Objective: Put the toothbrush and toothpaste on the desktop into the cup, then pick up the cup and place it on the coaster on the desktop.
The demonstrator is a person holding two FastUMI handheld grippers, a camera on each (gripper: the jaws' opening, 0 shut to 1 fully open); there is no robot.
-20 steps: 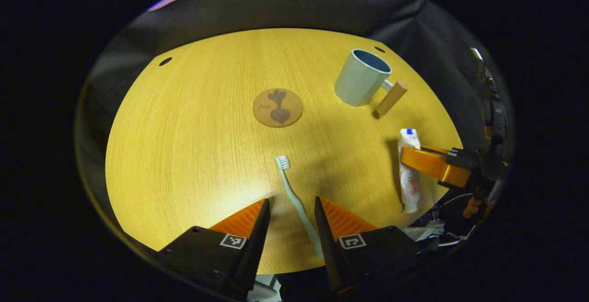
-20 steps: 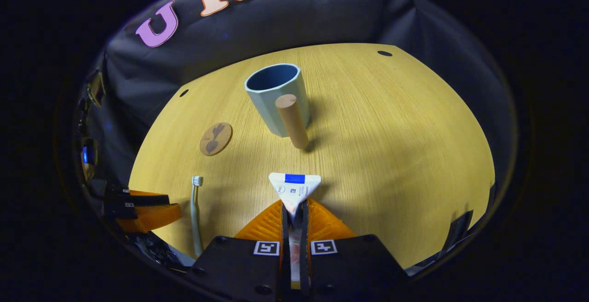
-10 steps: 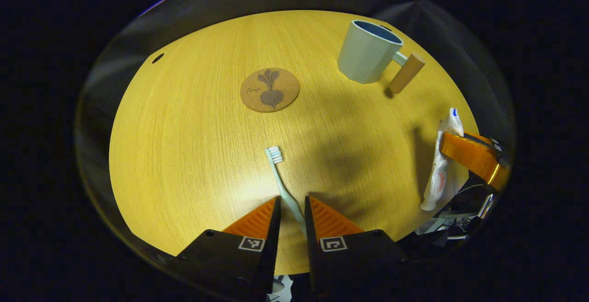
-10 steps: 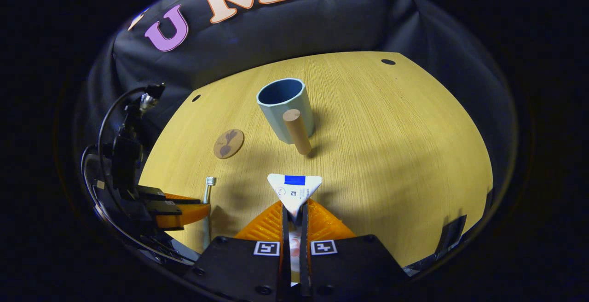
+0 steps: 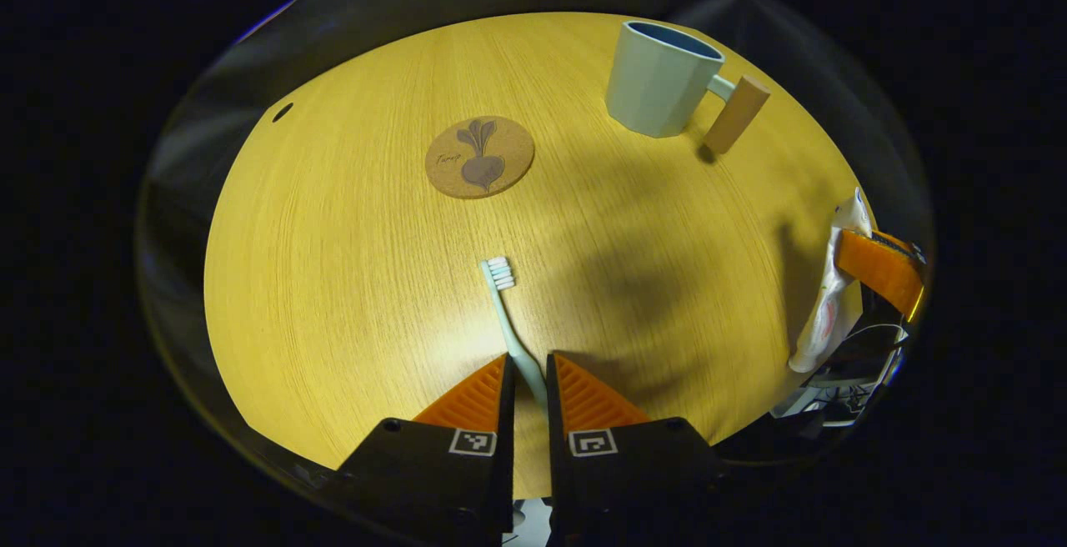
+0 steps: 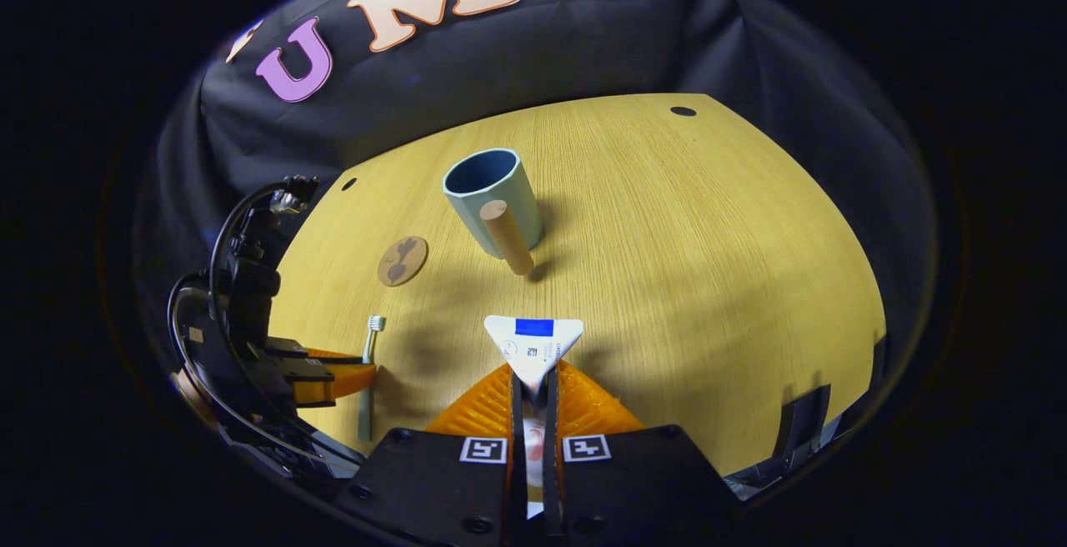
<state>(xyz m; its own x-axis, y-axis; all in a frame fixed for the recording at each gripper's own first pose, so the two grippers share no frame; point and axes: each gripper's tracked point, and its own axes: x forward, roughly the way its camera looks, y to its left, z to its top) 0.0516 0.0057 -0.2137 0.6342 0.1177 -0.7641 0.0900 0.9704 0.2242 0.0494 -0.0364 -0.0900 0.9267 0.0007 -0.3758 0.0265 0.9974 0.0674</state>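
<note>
Lower centre, left gripper view: your left gripper (image 5: 526, 373) is clamped on the toothbrush (image 5: 510, 313) handle; bristle end points up-frame.
Right gripper (image 6: 533, 382): pinched on the toothpaste (image 6: 533, 341), flat end forward.
Cup (image 6: 490, 197): upright on the table (image 6: 708, 238), mouth open, dead ahead of your right gripper; upper right in left gripper view.
Coaster (image 5: 479, 157): bare, left of the cup.
Call: right is lined up, so toothpaste first.
</note>
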